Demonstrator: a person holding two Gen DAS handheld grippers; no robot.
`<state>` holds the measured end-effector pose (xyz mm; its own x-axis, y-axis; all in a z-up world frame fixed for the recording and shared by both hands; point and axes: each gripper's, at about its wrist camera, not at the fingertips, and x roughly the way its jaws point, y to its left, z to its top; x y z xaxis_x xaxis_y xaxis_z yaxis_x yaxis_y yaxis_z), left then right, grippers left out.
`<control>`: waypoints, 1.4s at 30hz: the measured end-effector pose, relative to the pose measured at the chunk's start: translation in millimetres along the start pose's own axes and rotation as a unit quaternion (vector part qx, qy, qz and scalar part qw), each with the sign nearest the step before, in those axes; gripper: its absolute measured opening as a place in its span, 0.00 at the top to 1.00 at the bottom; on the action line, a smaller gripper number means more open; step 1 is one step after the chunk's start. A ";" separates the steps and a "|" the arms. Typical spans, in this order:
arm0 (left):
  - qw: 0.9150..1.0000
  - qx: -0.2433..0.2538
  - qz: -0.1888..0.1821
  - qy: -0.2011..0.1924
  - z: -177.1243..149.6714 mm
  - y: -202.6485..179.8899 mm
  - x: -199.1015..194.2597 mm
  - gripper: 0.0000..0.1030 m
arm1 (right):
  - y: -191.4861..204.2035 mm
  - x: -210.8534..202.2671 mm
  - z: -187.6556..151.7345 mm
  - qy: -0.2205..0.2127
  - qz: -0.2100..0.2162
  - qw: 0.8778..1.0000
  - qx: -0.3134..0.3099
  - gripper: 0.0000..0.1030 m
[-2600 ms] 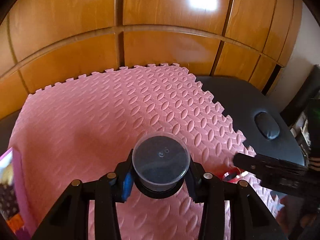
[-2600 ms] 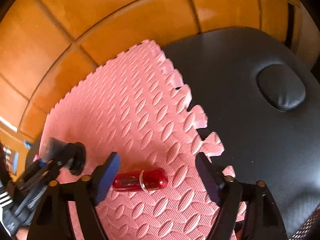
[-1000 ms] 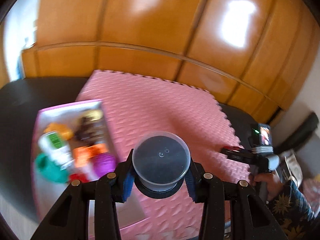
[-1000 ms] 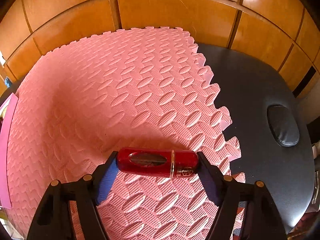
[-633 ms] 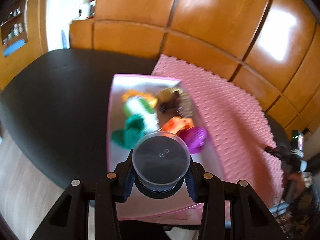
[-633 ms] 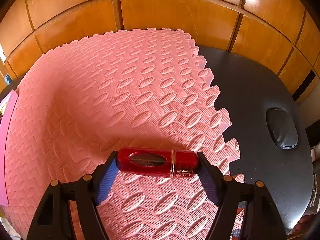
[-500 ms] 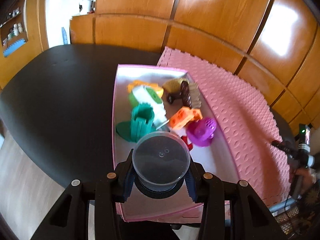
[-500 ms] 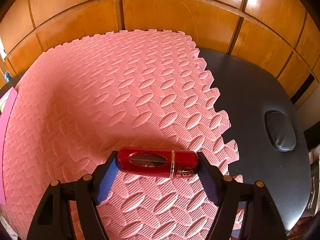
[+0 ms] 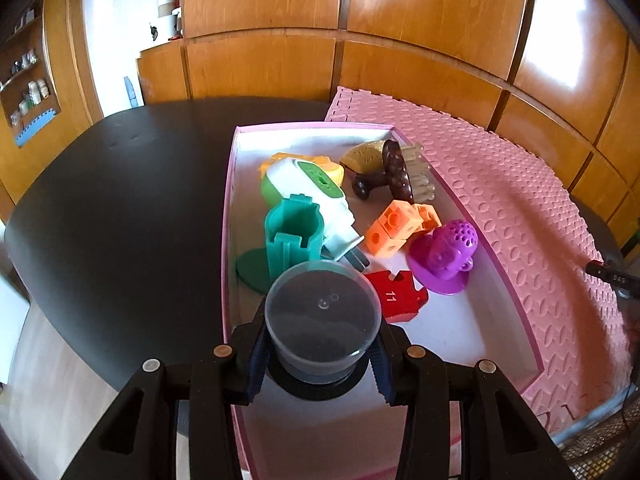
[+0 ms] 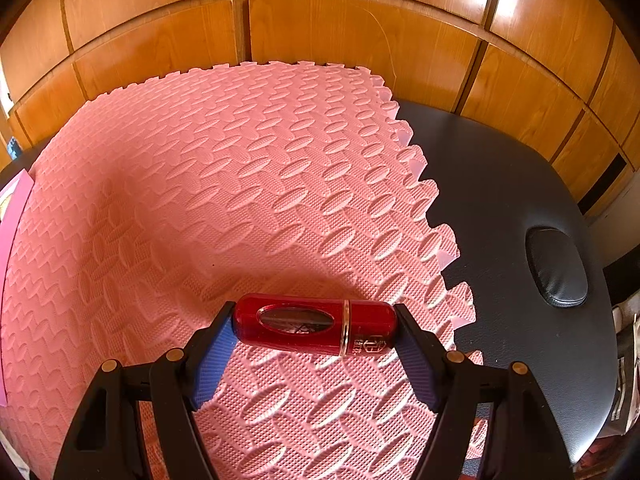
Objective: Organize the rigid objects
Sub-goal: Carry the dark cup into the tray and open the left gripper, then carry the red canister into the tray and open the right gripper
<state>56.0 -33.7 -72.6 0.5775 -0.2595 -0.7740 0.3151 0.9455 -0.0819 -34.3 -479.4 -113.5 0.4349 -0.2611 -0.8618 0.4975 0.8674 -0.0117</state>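
We are gripping a clear lidded cup (image 9: 323,320) in the left claw (image 9: 320,356) above the part-filled pink tray (image 9: 496,268); the right claw (image 10: 314,340) is clamping a red perfume bottle (image 10: 314,325), both unplaced.

A pink-rimmed box (image 9: 228,208) holds a teal piece (image 9: 294,236), orange blocks (image 9: 394,228), a purple toy (image 9: 444,256) and a red tile (image 9: 394,294). The pink mat (image 10: 240,184), embossed with ovals, lies on the black counter (image 10: 520,200). The capsule (image 10: 314,325) is glossy red.

Toys (image 9: 348,216) crowd the far tray (image 9: 496,264); near floor bare.
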 end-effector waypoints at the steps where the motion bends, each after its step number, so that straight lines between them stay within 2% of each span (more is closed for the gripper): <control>1: 1.000 -0.003 -0.001 0.001 1.6 0.2 0.7 0.57 | 0.0 0.0 0.0 0.000 0.000 1.000 0.000 0.26; 6: 1.000 -0.015 -0.003 -0.004 -1.2 3.6 -6.7 0.45 | 0.3 -0.3 0.2 0.000 0.000 1.000 0.000 0.26; 11: 1.000 -0.023 -0.005 -0.009 -3.8 4.8 -18.6 0.41 | 0.1 -0.6 0.4 0.001 -0.001 1.000 0.000 0.26; 17: 0.998 -0.043 0.005 -0.043 -0.1 9.3 -48.6 0.35 | 1.1 -0.7 0.5 -0.003 -0.006 1.000 -0.008 0.26; 27: 0.995 -0.038 0.043 -0.087 8.3 7.9 -81.8 0.35 | 4.5 -2.9 -1.3 -0.008 -0.012 1.000 -0.019 0.26; 35: 0.994 -0.043 0.049 -0.087 6.9 8.7 -84.1 0.35 | 4.4 -3.7 -1.9 -0.007 -0.008 1.000 -0.020 0.26; 42: 0.994 -0.050 0.055 -0.082 4.2 11.1 -81.3 0.35 | 9.8 -4.2 -2.9 -0.005 0.019 0.999 -0.027 0.26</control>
<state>15.6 -3.0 -7.9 0.7219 -0.1739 -0.6698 0.1709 0.9827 -0.0709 -33.4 -468.6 -111.5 0.4596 -0.2321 -0.8573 0.4395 0.8982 -0.0075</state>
